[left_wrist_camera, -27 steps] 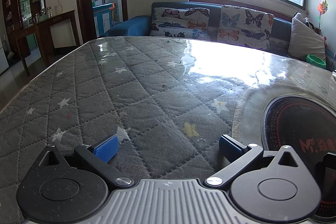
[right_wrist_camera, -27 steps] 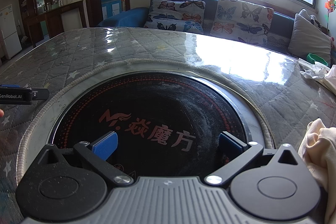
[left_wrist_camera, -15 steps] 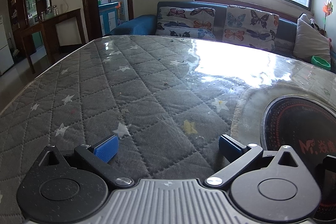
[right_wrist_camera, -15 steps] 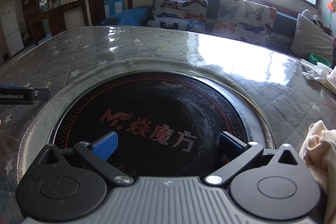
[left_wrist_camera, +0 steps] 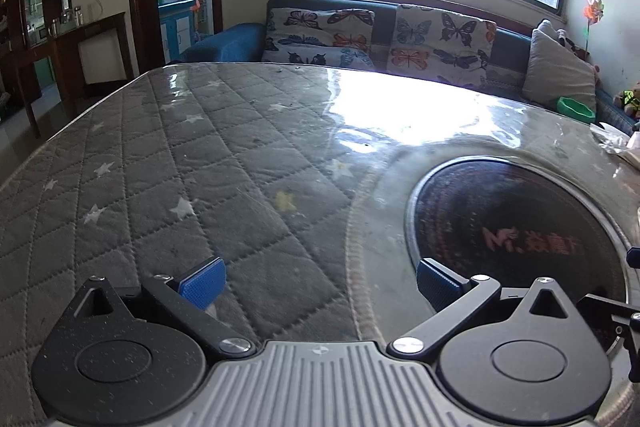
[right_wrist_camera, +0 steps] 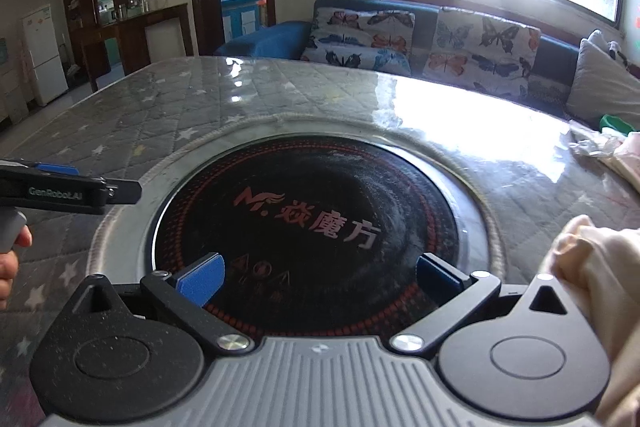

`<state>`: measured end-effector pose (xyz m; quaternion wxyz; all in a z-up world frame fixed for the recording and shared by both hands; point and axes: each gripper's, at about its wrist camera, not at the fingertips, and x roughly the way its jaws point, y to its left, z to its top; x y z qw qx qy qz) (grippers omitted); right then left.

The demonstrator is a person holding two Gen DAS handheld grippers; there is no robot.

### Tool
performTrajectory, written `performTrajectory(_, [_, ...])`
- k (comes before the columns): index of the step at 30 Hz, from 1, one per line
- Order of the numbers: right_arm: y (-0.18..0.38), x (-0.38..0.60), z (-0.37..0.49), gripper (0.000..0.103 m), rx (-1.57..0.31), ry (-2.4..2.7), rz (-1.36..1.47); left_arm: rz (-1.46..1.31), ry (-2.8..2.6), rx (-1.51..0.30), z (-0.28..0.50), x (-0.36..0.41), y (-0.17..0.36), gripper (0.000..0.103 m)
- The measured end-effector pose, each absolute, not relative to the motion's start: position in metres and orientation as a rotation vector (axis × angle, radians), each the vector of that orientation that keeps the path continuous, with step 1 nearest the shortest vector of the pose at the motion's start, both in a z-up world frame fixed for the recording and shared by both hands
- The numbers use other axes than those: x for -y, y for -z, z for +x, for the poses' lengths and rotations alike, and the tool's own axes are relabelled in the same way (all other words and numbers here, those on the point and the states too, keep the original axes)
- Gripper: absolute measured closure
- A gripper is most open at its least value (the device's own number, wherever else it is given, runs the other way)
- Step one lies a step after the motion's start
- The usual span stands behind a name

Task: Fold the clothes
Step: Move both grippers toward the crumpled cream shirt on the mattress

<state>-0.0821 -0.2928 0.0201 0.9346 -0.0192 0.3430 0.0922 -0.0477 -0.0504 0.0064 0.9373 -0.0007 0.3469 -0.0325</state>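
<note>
A cream garment (right_wrist_camera: 592, 267) lies bunched at the right edge of the right wrist view, beside my right gripper's right side. My right gripper (right_wrist_camera: 318, 277) is open and empty, above the black round cooktop (right_wrist_camera: 304, 215) set in the table. My left gripper (left_wrist_camera: 318, 281) is open and empty over the grey quilted star-pattern table cover (left_wrist_camera: 180, 167), at the cooktop's (left_wrist_camera: 516, 223) left rim. The left gripper also shows from the side in the right wrist view (right_wrist_camera: 120, 191), held by a hand.
Crumpled pale cloth or plastic (right_wrist_camera: 600, 147) lies at the table's far right. A blue sofa with butterfly cushions (right_wrist_camera: 420, 39) and a grey pillow (left_wrist_camera: 560, 75) stand behind the table. A green bowl (left_wrist_camera: 576, 107) sits near the pillow. A dark wooden sideboard (left_wrist_camera: 80, 43) stands left.
Both grippers have risen and tilted, so more of the table shows. The left gripper has shifted right, toward the cooktop. Both stay open.
</note>
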Motion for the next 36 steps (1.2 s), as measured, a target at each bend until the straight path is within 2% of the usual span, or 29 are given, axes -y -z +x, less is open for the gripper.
performTrajectory(36, [-0.032, 0.341, -0.221, 0.000, -0.668, -0.024, 0.001, 0.104, 0.354, -0.757, -0.108, 0.165, -0.016, 0.000])
